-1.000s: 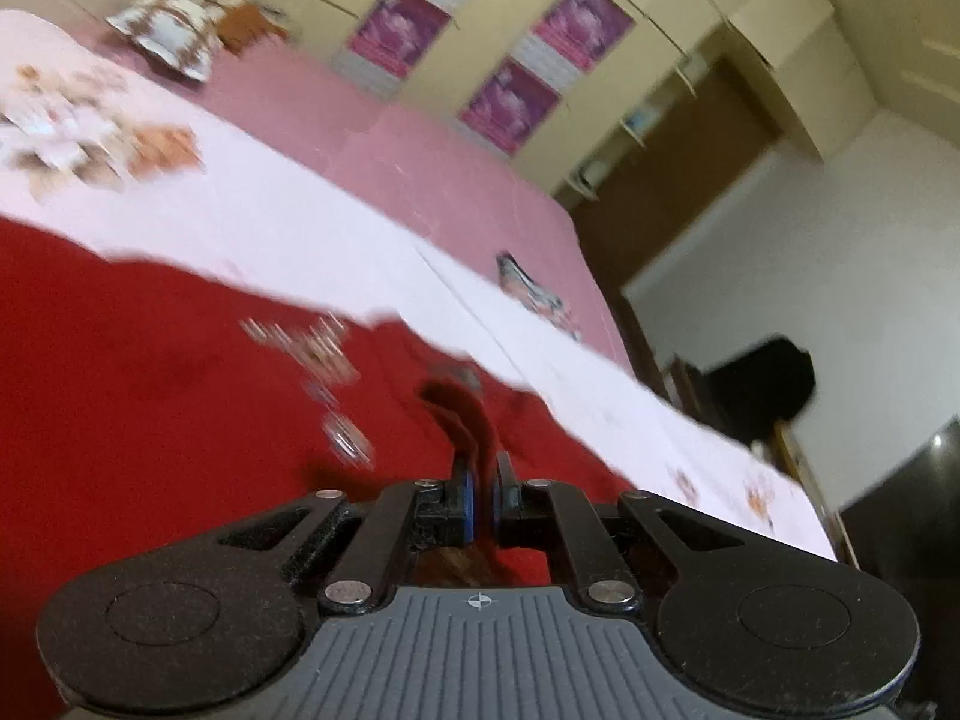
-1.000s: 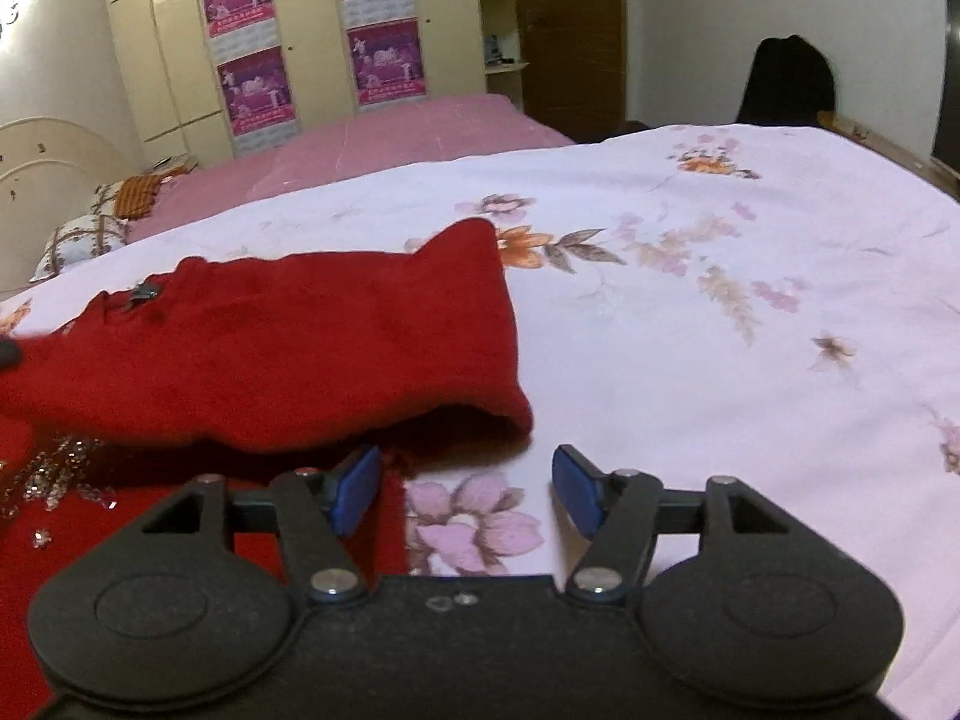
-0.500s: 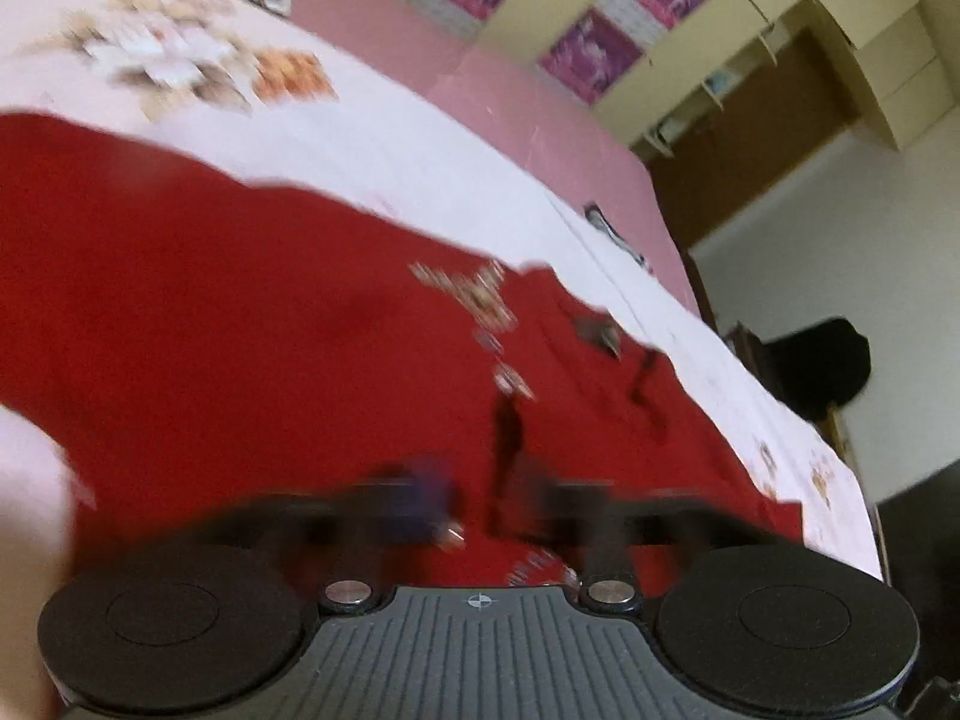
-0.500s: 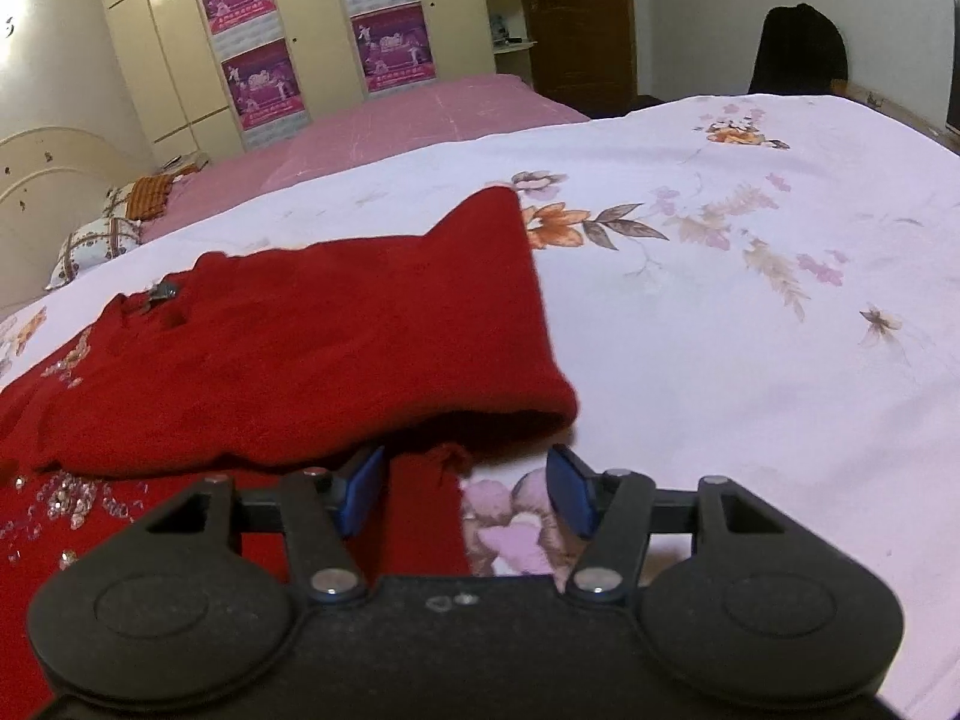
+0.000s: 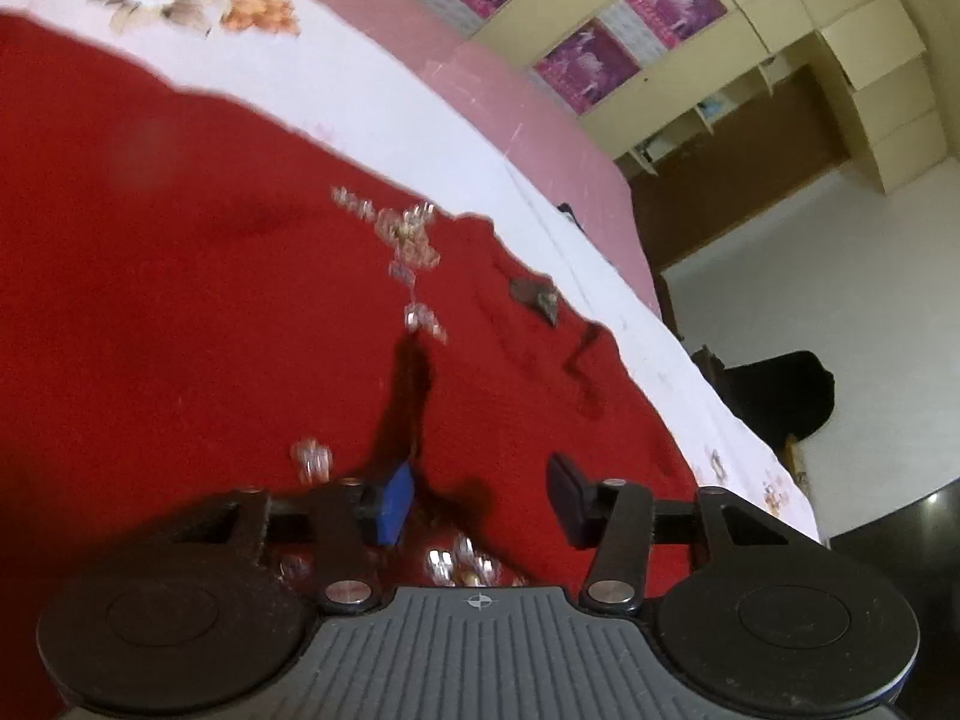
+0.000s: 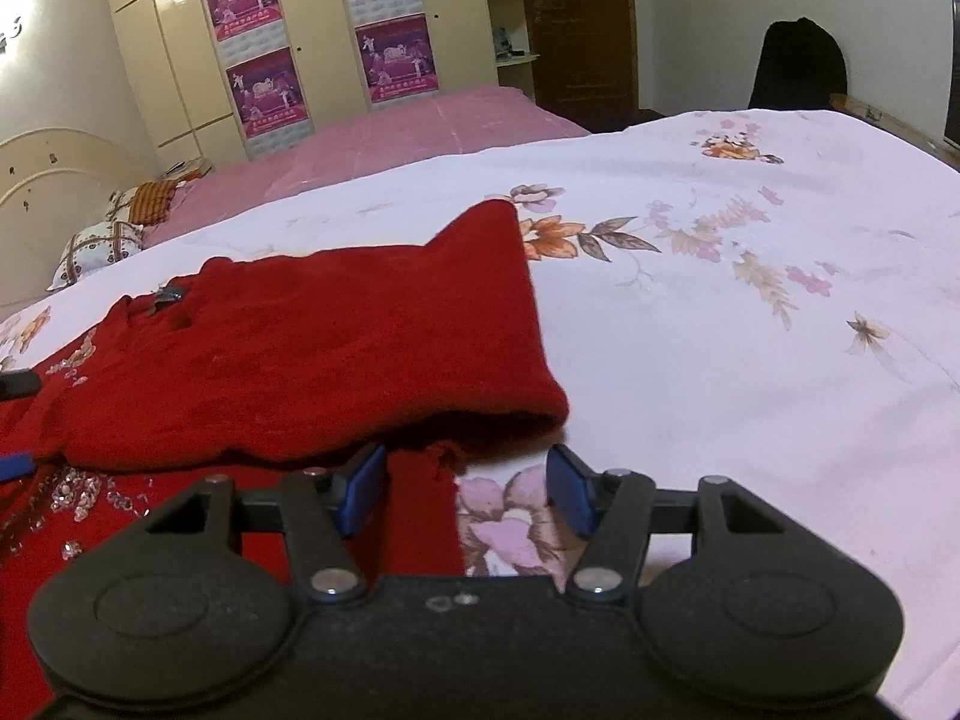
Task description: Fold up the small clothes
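Observation:
A red knitted garment (image 5: 180, 300) with a sequin trim (image 5: 408, 240) lies spread on the bed. One sleeve (image 6: 360, 330) is folded across its body, cuff towards the right. My left gripper (image 5: 480, 498) hovers low over the red cloth. Its jaws are apart and closing, with cloth beneath them and neither pad pressing on it. My right gripper (image 6: 465, 486) stands open at the garment's right edge, just in front of the cuff. A strip of the red lower layer and bare sheet lie between its fingers.
The garment rests on a pale floral bedsheet (image 6: 720, 300). Behind it is a pink bed (image 6: 420, 126) with pillows (image 6: 102, 234). A cream wardrobe with purple posters (image 6: 264, 60) and a dark bag on a chair (image 6: 798, 66) stand at the back.
My left gripper was shut on a pinch of red cloth; it has let go, opened, and dropped closer to the garment. The right gripper has hardly moved.

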### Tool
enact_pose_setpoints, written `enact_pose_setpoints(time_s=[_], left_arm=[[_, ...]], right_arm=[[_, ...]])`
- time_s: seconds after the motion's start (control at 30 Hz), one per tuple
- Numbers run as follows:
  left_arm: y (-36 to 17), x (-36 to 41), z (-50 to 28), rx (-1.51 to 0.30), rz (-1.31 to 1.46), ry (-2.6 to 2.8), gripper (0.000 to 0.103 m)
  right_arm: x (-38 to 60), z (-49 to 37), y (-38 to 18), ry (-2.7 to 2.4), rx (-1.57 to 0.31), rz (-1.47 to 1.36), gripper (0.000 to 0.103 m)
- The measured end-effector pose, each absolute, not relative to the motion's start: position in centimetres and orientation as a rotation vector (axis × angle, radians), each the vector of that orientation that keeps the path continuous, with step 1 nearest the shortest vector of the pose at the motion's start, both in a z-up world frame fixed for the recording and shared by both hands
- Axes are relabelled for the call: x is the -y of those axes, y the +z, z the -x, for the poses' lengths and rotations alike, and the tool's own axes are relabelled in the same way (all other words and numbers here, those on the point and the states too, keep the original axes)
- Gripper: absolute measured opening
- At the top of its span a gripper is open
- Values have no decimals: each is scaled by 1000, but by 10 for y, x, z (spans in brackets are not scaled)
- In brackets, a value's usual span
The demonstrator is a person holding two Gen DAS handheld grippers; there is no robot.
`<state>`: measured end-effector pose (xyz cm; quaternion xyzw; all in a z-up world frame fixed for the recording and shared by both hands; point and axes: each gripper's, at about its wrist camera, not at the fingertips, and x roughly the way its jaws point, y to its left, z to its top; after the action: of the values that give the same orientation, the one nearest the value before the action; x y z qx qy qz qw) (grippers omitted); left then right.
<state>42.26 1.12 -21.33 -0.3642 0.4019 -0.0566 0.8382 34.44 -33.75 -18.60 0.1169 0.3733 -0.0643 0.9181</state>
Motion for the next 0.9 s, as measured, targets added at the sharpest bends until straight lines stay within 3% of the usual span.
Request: enact_pose_setpoints(time_s=[0.2, 0.27, 0.3, 0.33, 0.67, 0.7, 0.77, 0.8, 0.83, 0.9], left_arm=[[-228, -1, -437, -815, 820, -114, 50], [-233, 4, -443, -787, 825, -100, 30], [-236, 6, -448, -789, 822, -90, 8], [-238, 7, -448, -791, 832, -80, 5], [-181, -49, -438, -610, 820, -44, 5], [-179, -57, -438, -607, 805, -30, 5], [-180, -70, -436, -617, 784, 1, 5], [-183, -74, -434, -624, 767, 22, 5], [-187, -80, -432, -637, 751, 45, 5], [-204, -89, -433, -698, 731, 103, 5]], right_arm=[[338, -343, -189, -130, -771, -247, 58], [338, -343, -191, -136, -771, -239, 58], [338, -343, -191, -141, -769, -240, 58], [339, -343, -191, -148, -765, -241, 58], [339, -357, -195, -205, -754, -206, 59], [338, -360, -195, -197, -756, -213, 57], [333, -366, -196, -160, -762, -217, 38], [329, -369, -196, -136, -762, -210, 19], [325, -370, -196, -112, -764, -201, 9], [319, -371, -194, -106, -761, -168, 8]])
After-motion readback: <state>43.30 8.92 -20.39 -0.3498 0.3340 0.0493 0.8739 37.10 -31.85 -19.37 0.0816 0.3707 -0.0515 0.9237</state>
